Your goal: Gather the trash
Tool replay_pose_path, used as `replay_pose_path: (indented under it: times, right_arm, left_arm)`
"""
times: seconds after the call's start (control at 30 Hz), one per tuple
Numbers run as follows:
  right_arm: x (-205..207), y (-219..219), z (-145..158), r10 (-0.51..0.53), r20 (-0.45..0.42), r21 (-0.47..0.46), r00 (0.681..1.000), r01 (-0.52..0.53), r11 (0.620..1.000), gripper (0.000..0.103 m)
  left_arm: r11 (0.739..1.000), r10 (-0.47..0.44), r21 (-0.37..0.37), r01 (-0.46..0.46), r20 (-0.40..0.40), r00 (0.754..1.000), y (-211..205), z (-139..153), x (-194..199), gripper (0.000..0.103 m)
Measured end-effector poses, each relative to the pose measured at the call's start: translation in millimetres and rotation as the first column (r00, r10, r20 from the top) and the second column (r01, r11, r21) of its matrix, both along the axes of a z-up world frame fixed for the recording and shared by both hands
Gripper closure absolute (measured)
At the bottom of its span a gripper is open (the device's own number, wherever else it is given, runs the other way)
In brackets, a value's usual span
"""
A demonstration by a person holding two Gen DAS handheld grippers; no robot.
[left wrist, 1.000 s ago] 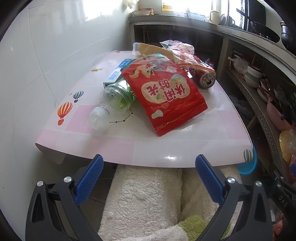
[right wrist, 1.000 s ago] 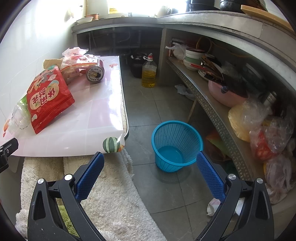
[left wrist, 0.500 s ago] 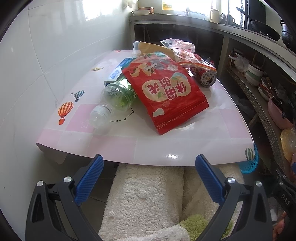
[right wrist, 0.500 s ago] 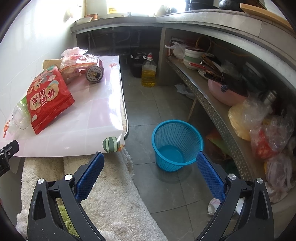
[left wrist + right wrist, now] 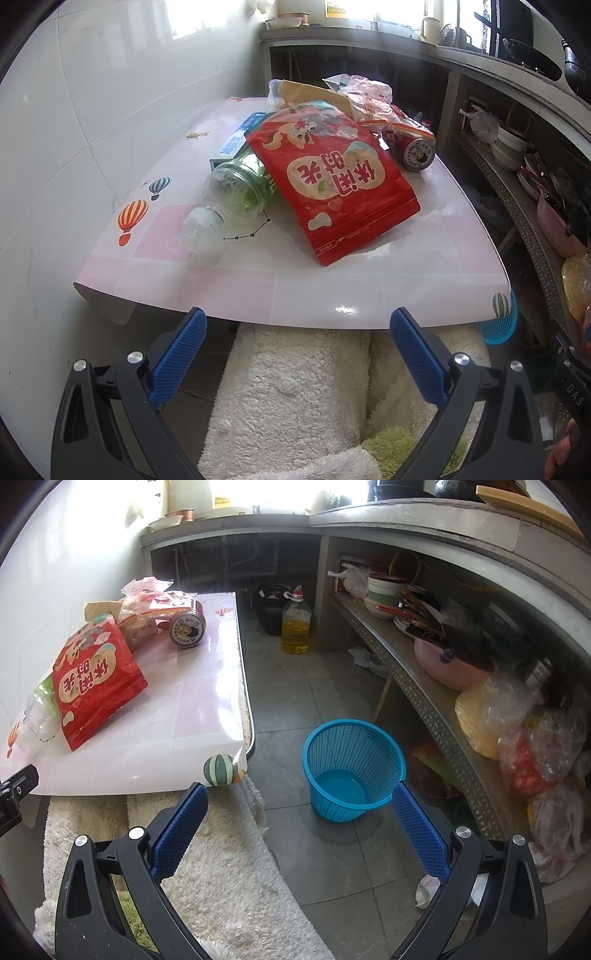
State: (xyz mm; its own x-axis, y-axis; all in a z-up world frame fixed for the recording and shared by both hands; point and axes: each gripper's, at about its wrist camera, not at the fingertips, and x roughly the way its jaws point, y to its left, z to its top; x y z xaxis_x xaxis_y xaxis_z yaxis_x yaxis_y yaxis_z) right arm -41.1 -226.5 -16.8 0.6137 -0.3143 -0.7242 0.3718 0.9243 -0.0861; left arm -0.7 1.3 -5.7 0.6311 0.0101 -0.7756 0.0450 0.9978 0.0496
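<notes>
Trash lies on a low pink-and-white table: a red snack bag, a clear plastic bottle partly under it, a blue-and-white box, a red can and crumpled plastic wrappers. My left gripper is open and empty, just short of the table's near edge. My right gripper is open and empty, above the floor beside the table corner. A blue mesh basket stands empty on the floor. The bag and can also show in the right wrist view.
A white fluffy rug lies under and before the table. A white tiled wall runs along the table's left. Cluttered shelves with bowls and bags line the right. An oil bottle stands on the grey tile floor.
My left gripper has crept slightly toward the table. The right gripper has barely moved. Both stay open.
</notes>
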Motion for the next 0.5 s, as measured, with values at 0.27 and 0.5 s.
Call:
replay_pose_path:
  times: [0.27, 0.5]
  right_arm:
    - [-0.7, -0.8, 0.1, -0.001, 0.002, 0.004, 1.0, 0.001, 1.0, 0.008]
    - [-0.6, -0.8, 0.1, -0.001, 0.001, 0.004, 1.0, 0.001, 1.0, 0.008]
  left_arm:
    - [1.0, 0.0, 0.002, 0.0, -0.001, 1.0, 0.3, -0.5, -0.2, 0.006]
    - [1.0, 0.0, 0.001, 0.0, -0.002, 1.0, 0.5, -0.5, 0.0, 0.006]
